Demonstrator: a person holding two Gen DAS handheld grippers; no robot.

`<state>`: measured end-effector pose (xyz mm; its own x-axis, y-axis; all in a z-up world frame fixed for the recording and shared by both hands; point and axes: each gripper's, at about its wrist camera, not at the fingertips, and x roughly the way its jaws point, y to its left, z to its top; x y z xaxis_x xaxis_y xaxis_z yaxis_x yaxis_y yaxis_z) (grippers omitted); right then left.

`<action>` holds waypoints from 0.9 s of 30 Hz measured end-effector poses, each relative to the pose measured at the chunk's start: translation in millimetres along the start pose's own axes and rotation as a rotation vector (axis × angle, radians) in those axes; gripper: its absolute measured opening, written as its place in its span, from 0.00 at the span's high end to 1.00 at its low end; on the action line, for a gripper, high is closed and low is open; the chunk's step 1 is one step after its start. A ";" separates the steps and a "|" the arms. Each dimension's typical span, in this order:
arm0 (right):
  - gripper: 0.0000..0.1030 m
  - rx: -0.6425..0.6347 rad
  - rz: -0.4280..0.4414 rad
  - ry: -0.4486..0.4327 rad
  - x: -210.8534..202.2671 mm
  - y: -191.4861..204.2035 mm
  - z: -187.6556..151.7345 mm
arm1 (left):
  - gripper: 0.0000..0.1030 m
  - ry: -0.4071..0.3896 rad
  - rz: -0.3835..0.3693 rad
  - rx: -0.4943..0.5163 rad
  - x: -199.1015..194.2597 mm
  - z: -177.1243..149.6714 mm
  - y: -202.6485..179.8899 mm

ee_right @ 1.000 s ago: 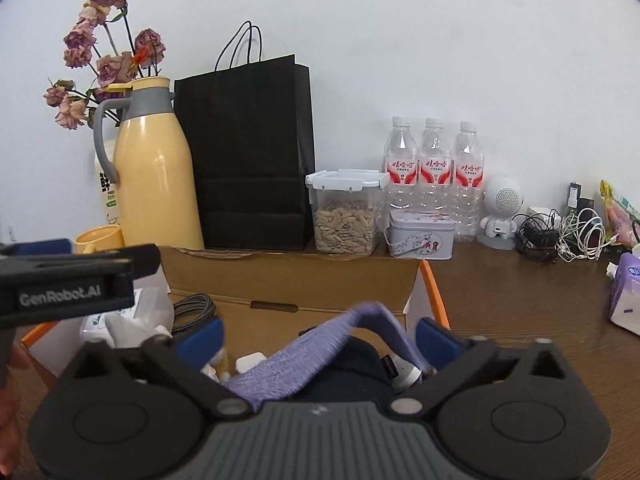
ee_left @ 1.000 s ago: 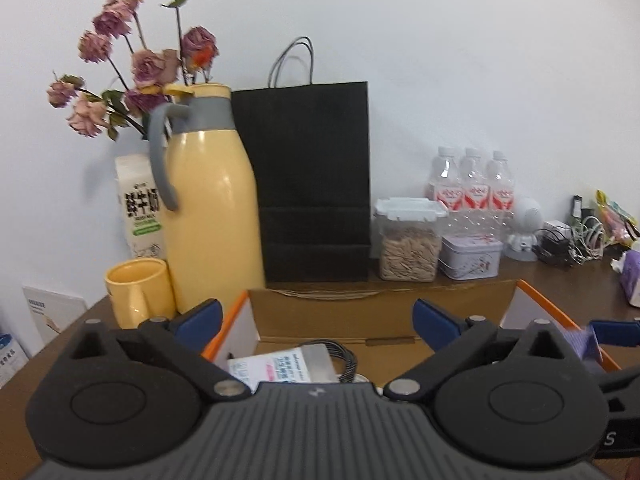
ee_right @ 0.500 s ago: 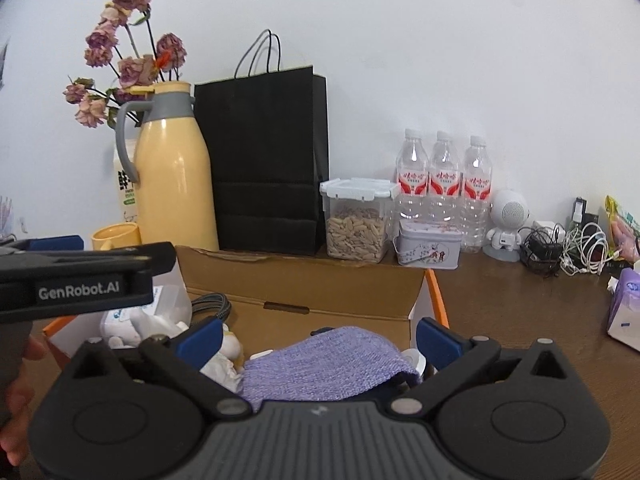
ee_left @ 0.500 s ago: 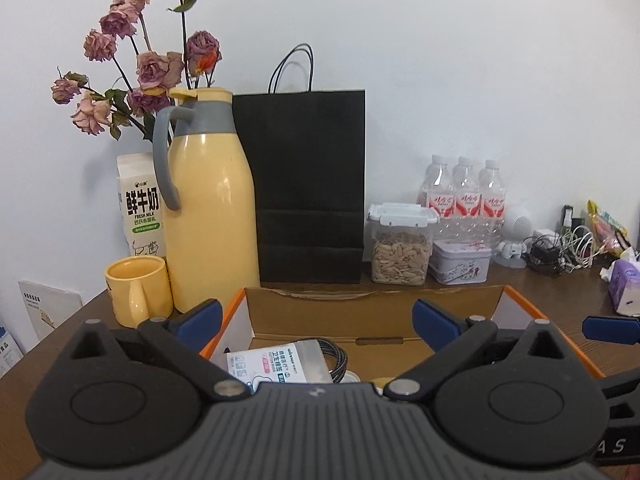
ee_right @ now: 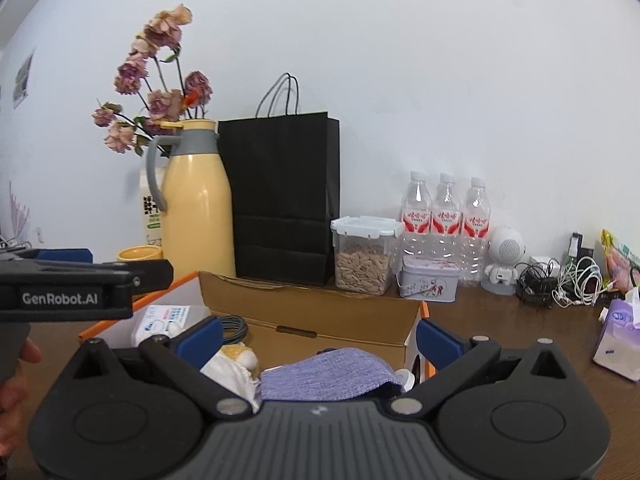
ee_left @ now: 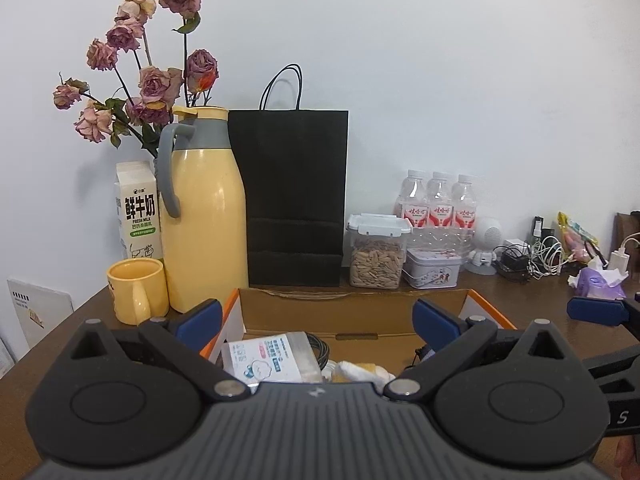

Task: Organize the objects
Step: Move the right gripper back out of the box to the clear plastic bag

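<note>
Hovering over an open cardboard box (ee_left: 352, 316) on the brown table (ee_right: 500, 320), both tools carry nothing. Left gripper (ee_left: 316, 320) has jaws spread wide; right gripper (ee_right: 318, 338) likewise, blue pads apart. Purple cloth (ee_right: 328, 376) lies inside the box at its right end, beside a white-yellow plush (ee_right: 234, 362). Wipes pack (ee_left: 272, 356) and black cable (ee_left: 320, 346) sit at the box's left end. Yellow thermos (ee_left: 202, 216) and black bag (ee_left: 294, 200) stand behind.
</note>
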<state>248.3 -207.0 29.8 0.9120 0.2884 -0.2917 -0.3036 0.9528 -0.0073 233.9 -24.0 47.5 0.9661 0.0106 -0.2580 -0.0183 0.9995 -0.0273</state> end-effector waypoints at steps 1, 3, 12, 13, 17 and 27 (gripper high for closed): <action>0.00 -0.004 0.002 -0.003 -3.7 0.6 0.0 | 0.00 0.001 -0.002 -0.005 -3.9 0.3 1.8; 0.00 -0.011 0.007 -0.008 -12.2 1.6 -0.3 | 0.00 0.001 -0.003 -0.012 -10.8 1.0 5.3; 0.00 -0.028 0.007 0.000 -45.5 4.0 -4.9 | 0.00 0.031 -0.007 -0.003 -37.0 -2.6 15.0; 0.00 -0.030 0.005 0.002 -48.8 4.4 -5.8 | 0.00 0.033 -0.006 -0.003 -40.4 -3.5 16.0; 0.00 -0.033 0.004 0.009 -62.6 5.2 -9.5 | 0.00 0.042 -0.001 0.004 -52.9 -6.0 20.3; 0.00 -0.047 0.020 0.063 -93.9 15.6 -30.7 | 0.00 0.097 0.020 0.019 -83.1 -21.2 31.4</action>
<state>149.5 -222.2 27.8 0.8869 0.2989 -0.3522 -0.3353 0.9410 -0.0459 147.6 5.8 47.6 0.9359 0.0284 -0.3510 -0.0316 0.9995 -0.0033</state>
